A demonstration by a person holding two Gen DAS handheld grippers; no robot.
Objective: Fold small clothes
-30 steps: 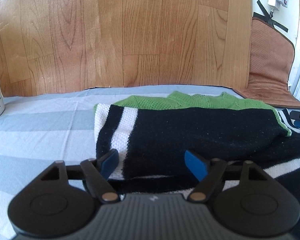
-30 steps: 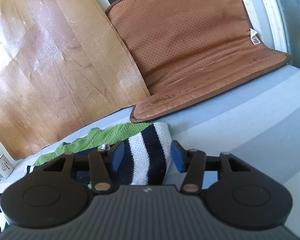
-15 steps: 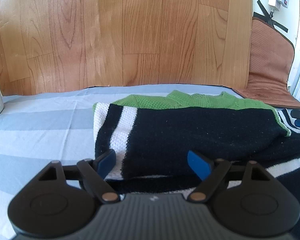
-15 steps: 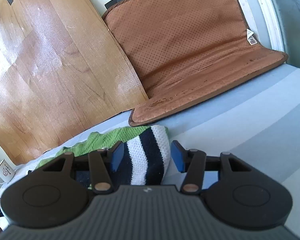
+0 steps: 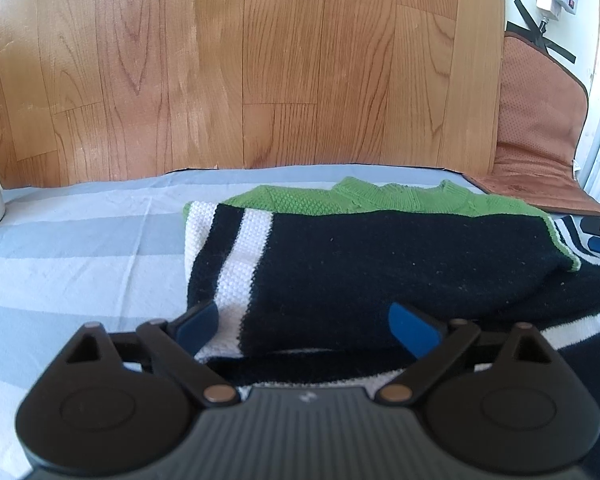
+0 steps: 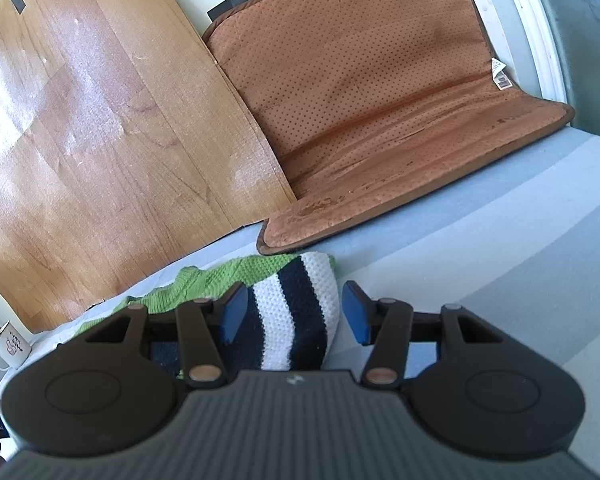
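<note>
Fingers (image 5: 198,322) of the left gripper (image 5: 306,322), just opened wide, straddle the near left edge of the folded black, white and green knitted sweater (image 5: 380,264); the right gripper (image 6: 294,312), parted without pressing, frames its right end. Its long axis runs between them.

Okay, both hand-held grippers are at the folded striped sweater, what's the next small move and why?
Probably draw the left hand-held gripper back off the sweater. Its jaws have just been opening and stand wide, pads clear of the knit, so the fold is released. The right hand-held gripper straddles the striped end without pinching it.
</note>
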